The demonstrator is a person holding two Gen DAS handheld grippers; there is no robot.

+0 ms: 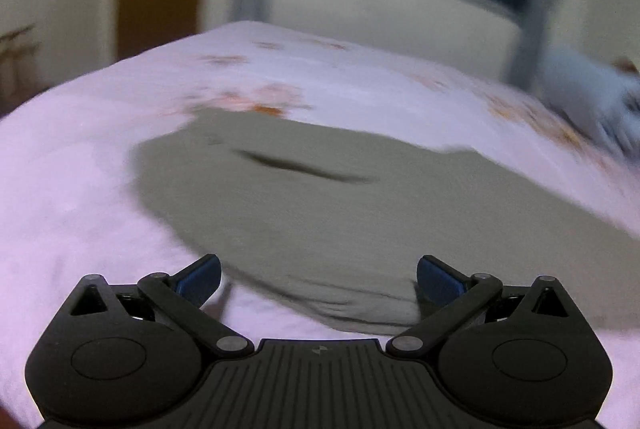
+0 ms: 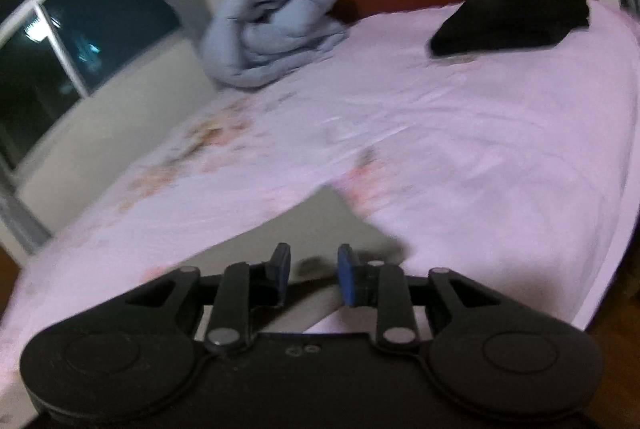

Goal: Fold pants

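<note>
The pants (image 1: 304, 213) are grey-olive, spread flat on the pink sheet and filling the middle of the left wrist view, with a dark slit-like pocket opening toward 12 o'clock and a bunched, wrinkled edge at 6 o'clock. In the right wrist view one pointed corner (image 2: 320, 221) shows, blurred.

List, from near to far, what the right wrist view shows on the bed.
Right tongs → grey pants → pink sheet → blue quilt, with black folded clothes about as far, to its right.
</note>
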